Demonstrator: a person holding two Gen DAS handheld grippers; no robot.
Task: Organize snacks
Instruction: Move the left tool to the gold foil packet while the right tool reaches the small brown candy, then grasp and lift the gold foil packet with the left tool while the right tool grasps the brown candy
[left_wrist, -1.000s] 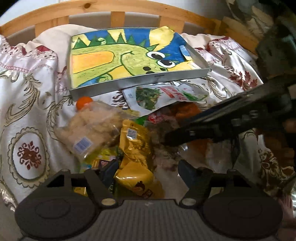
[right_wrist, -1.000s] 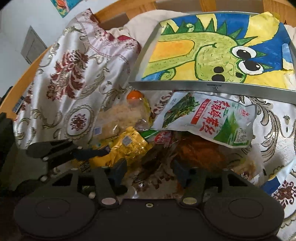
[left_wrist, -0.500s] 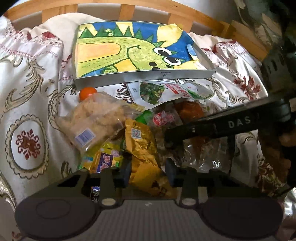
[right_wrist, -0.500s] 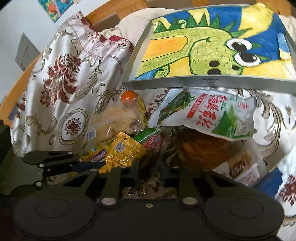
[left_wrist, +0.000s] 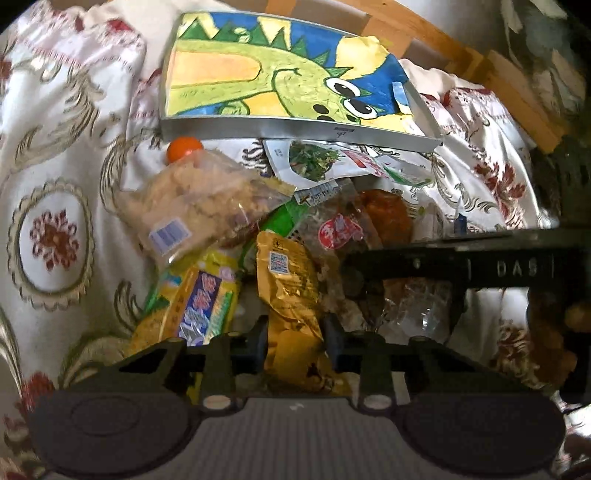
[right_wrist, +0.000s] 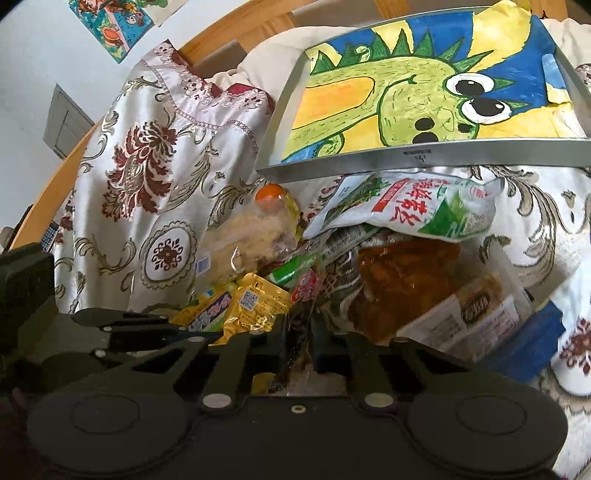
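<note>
left gripper just clamped the gold snack packet, right gripper just squeezed a dark clear-wrapped snack; pile jammed against the tray's edge.

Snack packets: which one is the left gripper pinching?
The gold foil packet with the square code label: it sits squeezed in the left gripper, unlike the clear bag of pale crumbly snacks.
</note>
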